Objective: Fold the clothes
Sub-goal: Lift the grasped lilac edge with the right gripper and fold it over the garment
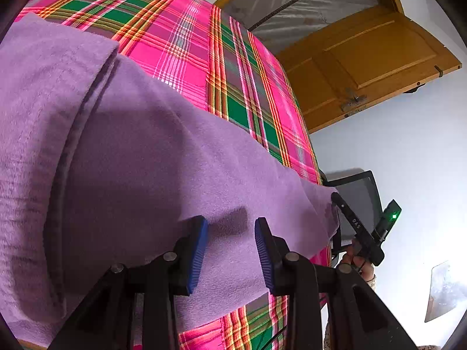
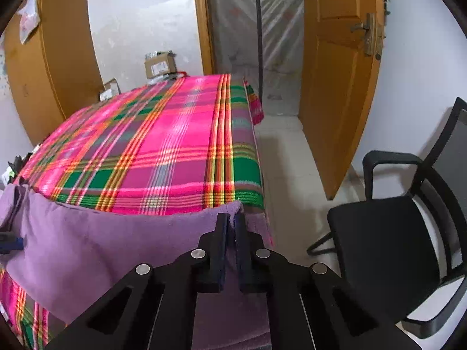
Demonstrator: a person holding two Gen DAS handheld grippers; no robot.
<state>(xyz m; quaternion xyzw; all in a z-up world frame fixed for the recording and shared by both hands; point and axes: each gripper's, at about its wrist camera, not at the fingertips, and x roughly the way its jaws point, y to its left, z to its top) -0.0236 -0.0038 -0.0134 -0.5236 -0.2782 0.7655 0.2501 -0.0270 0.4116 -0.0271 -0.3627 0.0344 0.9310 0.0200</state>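
A purple fleece garment (image 1: 146,145) lies folded along the near edge of a table covered in a pink and green plaid cloth (image 1: 181,52). My left gripper (image 1: 231,227) stands open just over the fleece, its blue pads (image 1: 198,250) apart with flat fabric showing between them. My right gripper (image 2: 232,218) is shut on the right-hand corner of the purple garment (image 2: 102,248), near the table's right edge. In the left wrist view the right gripper (image 1: 335,197) shows at that same corner, held by a person's hand (image 1: 359,262). A blue pad of the left gripper (image 2: 11,243) peeks in at the far left.
A black mesh office chair (image 2: 385,248) stands on the tiled floor right of the table. An open wooden door (image 2: 335,87) and a plastic-curtained doorway (image 2: 256,43) lie beyond. Cardboard boxes (image 2: 160,65) sit past the table's far end. The plaid cloth (image 2: 175,145) beyond the garment is bare.
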